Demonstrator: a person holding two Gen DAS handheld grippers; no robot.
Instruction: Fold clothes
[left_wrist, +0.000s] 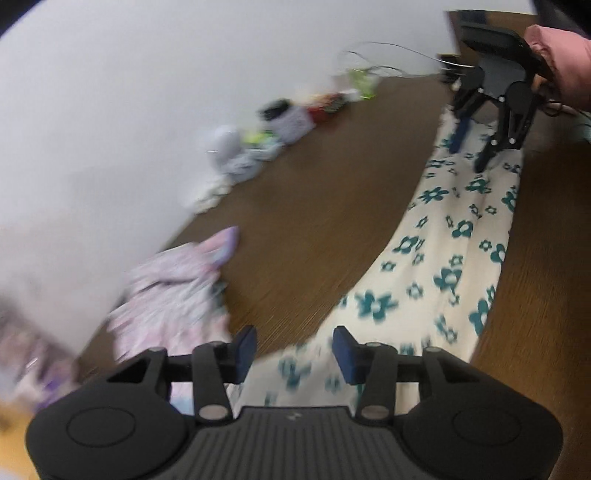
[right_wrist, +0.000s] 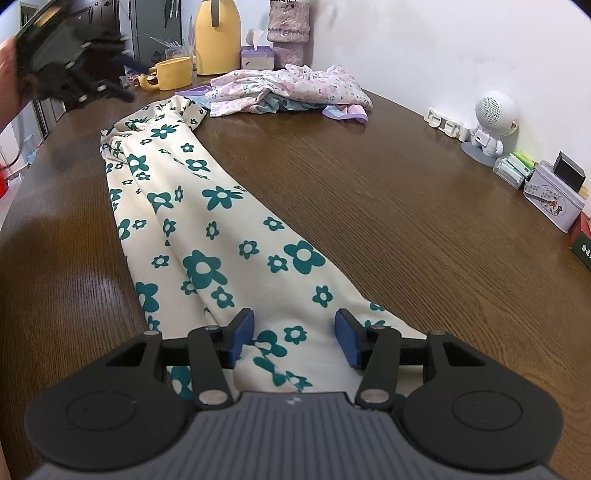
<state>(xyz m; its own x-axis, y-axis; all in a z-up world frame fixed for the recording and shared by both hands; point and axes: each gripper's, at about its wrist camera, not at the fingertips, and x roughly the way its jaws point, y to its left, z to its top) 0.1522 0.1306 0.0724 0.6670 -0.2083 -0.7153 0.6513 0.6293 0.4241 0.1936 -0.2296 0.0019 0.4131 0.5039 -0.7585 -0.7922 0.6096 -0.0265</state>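
Observation:
A long cream garment with teal flowers (right_wrist: 221, 240) lies stretched along the brown wooden table (right_wrist: 406, 221). My right gripper (right_wrist: 295, 336) is open, its blue pads either side of the garment's near end. In the left wrist view my left gripper (left_wrist: 293, 350) is open over the opposite end of the same garment (left_wrist: 443, 258), holding nothing. The right gripper (left_wrist: 469, 155) appears far off there, open, tips down on the cloth, held by a hand in a pink sleeve (left_wrist: 557, 62). The left gripper (right_wrist: 125, 77) shows blurred in the right wrist view, raised above the table.
A crumpled pink floral clothes pile (right_wrist: 288, 90) lies beside the garment's far end. Behind it stand a yellow jug (right_wrist: 217, 37), a yellow mug (right_wrist: 173, 74) and a tissue box (right_wrist: 257, 57). A white robot figure (right_wrist: 491, 122) and a tin box (right_wrist: 554, 199) line the wall.

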